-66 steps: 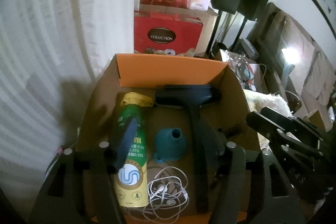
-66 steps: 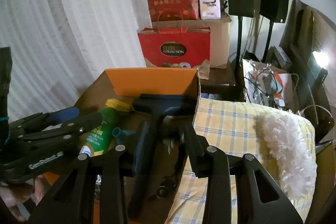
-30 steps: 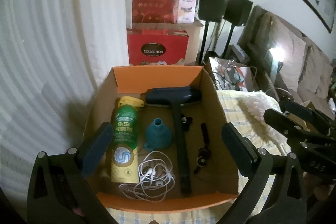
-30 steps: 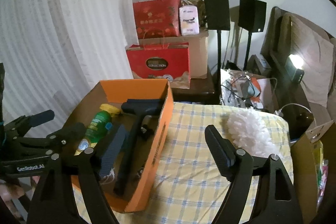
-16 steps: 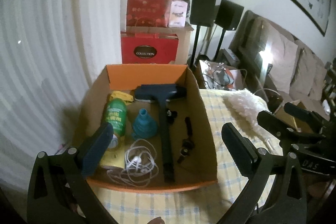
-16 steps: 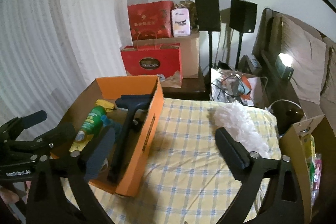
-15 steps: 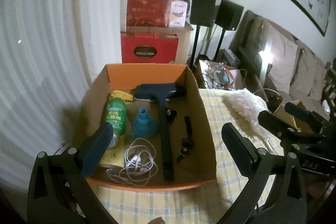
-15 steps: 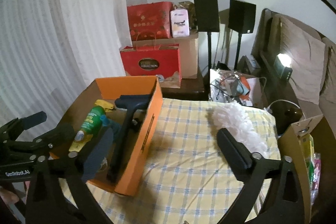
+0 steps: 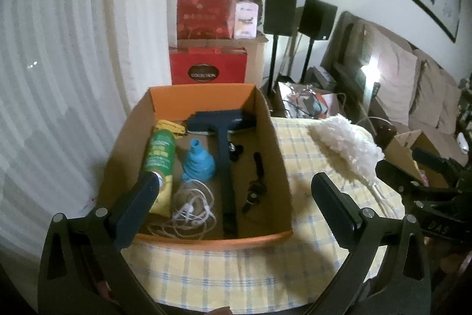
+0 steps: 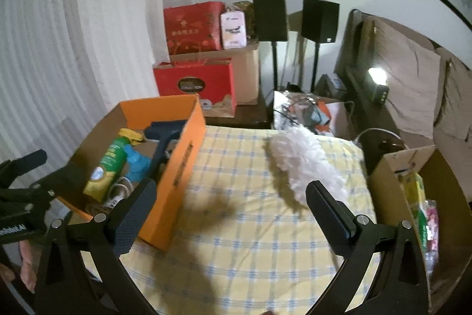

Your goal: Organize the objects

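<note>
An orange cardboard box stands on the yellow checked cloth. In it lie a green spray can, a teal funnel, a dark blue T-shaped squeegee, white earphones and a small black item. A white fluffy duster lies on the cloth to the right of the box. My left gripper hangs open and empty over the box's near rim. My right gripper is open and empty above the bare cloth, between box and duster.
A white curtain hangs at the left. Red gift bags on cardboard boxes and two black speakers on stands are behind the table. An open carton with packets stands at the right, with sofa cushions beyond it.
Both grippers have drawn back from inside the box, which now looks smaller and farther off. Both went from nearly shut to wide open. The items in the box have stayed put.
</note>
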Available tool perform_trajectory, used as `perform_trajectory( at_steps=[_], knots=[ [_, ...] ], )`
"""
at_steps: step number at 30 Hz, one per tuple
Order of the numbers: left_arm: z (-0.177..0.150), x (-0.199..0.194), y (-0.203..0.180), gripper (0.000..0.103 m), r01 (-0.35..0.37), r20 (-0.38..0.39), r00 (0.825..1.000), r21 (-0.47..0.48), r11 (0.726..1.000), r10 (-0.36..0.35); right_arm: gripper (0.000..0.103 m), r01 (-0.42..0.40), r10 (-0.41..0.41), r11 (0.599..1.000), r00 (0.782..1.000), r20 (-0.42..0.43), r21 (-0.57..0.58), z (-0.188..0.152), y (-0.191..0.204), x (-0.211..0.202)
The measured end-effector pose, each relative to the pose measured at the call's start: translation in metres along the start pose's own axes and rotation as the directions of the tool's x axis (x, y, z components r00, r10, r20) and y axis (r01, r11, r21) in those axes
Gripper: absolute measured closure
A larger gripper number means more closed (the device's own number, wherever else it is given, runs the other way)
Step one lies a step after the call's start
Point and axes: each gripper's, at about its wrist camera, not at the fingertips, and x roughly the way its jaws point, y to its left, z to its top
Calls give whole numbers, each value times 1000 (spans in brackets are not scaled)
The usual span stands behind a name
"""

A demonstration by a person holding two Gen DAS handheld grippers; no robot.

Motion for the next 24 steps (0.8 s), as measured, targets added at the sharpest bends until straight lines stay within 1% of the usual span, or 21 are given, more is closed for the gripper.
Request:
perform_trajectory(
  at_steps=[3, 5, 7, 13, 15, 21, 24],
  knots=[
    [-4, 3, -7, 0, 11, -25, 1000, 8, 1000, -11, 1, 15, -15, 1000, 1000, 3, 3, -7, -8, -6],
    [-7, 6, -11, 0, 31, -44, 999, 13, 999, -30, 1, 10, -10, 1000, 1000, 2, 14, -11, -14, -9],
    [-9, 8, -16, 0, 48, -44, 998, 16, 999, -47, 1, 13, -13, 1000, 1000, -1, 24, -15, -22, -12],
    [-14, 13, -37, 0, 61, -49, 997, 61, 996, -58, 1, 51, -51, 998, 999, 4, 46, -27, -44, -20],
    [-16, 16, -45, 0, 81, -55, 996, 69, 994, -77, 1, 60, -60, 996, 998, -1, 58, -30, -52, -20],
    [-21, 30, -62, 0, 121, -74, 990, 59, 991, -117, 3, 75, -74, 994, 997, -18, 81, -39, -71, -19],
    [-22, 38, -70, 0, 128, -87, 989, 58, 990, -122, 4, 92, -91, 993, 996, -21, 71, -42, -78, -20]
  ],
)
